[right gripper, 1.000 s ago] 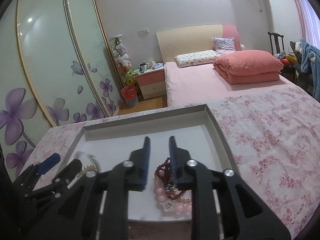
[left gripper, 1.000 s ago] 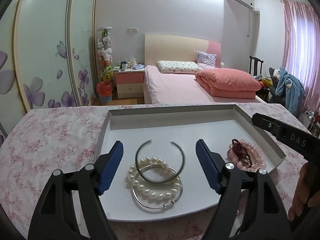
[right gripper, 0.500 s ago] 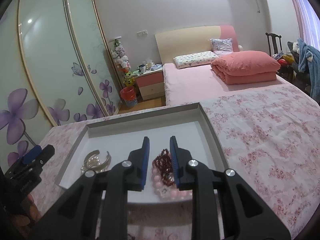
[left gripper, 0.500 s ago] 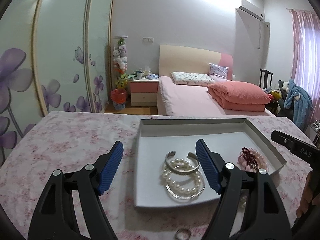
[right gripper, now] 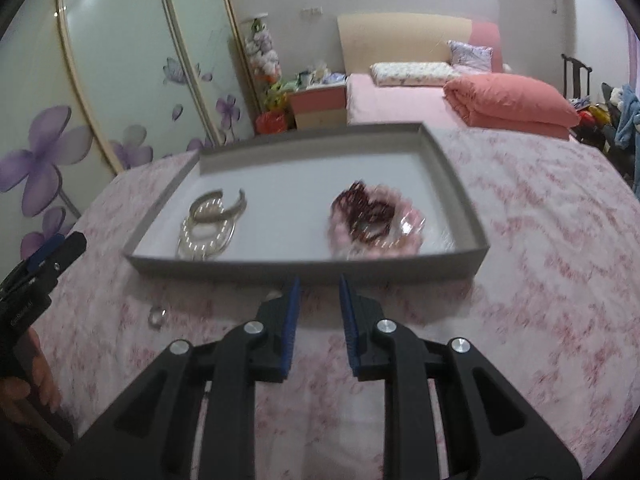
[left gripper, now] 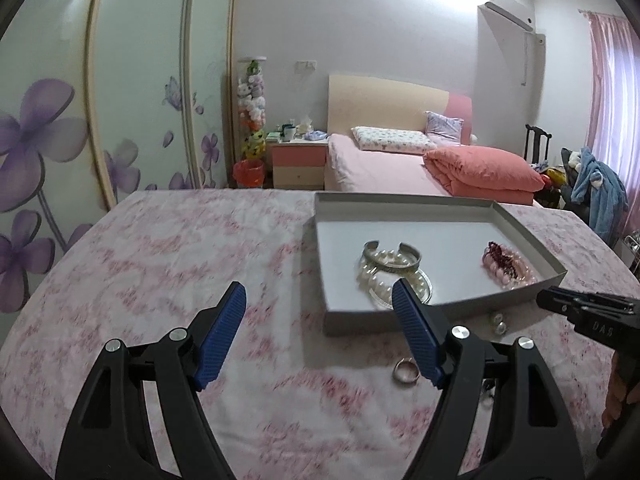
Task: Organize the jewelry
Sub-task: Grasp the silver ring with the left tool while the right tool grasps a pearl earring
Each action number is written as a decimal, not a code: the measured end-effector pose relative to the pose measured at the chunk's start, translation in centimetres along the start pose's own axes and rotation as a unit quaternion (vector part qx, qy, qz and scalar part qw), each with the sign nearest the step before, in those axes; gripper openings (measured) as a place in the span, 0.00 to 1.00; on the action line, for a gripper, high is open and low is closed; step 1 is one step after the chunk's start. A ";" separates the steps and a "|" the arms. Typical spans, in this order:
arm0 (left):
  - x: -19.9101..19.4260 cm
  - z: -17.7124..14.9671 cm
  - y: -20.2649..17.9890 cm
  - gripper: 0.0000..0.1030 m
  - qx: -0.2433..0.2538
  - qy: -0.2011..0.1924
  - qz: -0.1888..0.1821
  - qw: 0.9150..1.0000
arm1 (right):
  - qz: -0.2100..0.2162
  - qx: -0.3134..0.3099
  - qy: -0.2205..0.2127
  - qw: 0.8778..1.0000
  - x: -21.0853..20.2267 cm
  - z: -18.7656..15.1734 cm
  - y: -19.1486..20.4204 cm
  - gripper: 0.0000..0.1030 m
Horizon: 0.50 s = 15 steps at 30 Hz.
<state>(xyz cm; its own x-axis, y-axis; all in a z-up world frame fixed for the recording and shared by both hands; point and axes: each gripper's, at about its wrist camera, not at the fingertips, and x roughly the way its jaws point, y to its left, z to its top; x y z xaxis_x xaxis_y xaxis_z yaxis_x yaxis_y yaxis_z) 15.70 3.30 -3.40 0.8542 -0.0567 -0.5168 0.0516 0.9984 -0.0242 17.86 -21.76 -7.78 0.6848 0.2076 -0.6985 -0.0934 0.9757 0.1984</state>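
Two hand-held grippers hover over a surface [left gripper: 160, 248] draped in a pink floral cloth. In the left wrist view, the left gripper [left gripper: 318, 322] fills the bottom of the frame, its blue pads spread wide with nothing between them. Just beyond its right pad, a silver ring [left gripper: 406, 371] lies on the cloth at lower right of centre, and a small pale piece, perhaps an earring [left gripper: 497, 323], rests a little farther on, near the tray's front wall. At the right edge the right gripper [left gripper: 576, 306] pokes in, a person's hand [left gripper: 618, 396] beneath it.

In the right wrist view, the right gripper [right gripper: 318, 304] sits at bottom centre, pads drawn close with a narrow gap and empty. The ring [right gripper: 157, 317] shows at lower left.

Past both grippers stands a shallow grey tray [right gripper: 308, 270], centre frame. Inside it on the left lie a pearl bracelet [left gripper: 374, 278], a thin silver bangle [left gripper: 425, 290] and an open silver cuff [left gripper: 394, 258], overlapping one another. On the right, well apart from them, a dark red bead string [right gripper: 366, 210] lies on top of a pink bead bracelet [right gripper: 376, 246].

In the far background are a bed [left gripper: 384, 168] with a folded salmon quilt [left gripper: 480, 168] and a wardrobe [left gripper: 120, 100] painted with purple flowers.
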 end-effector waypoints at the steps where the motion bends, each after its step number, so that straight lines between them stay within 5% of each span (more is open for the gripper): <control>1: -0.2 -0.2 0.2 0.74 -0.003 0.000 0.002 1.000 | 0.005 -0.001 0.007 1.000 0.3 -0.2 0.3 0.21; 15: -0.8 -1.2 2.8 0.74 -0.040 0.004 0.019 0.999 | -0.008 -0.042 0.054 0.998 4.1 -0.8 3.4 0.21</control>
<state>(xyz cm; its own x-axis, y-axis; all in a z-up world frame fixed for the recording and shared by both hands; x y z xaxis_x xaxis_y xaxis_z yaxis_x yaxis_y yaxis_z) 14.58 6.11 -4.11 0.8507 -0.0187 -0.5254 -0.0226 0.9971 -0.0722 19.76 -17.54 -10.46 0.6053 0.1934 -0.7721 -0.1458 0.9806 0.1313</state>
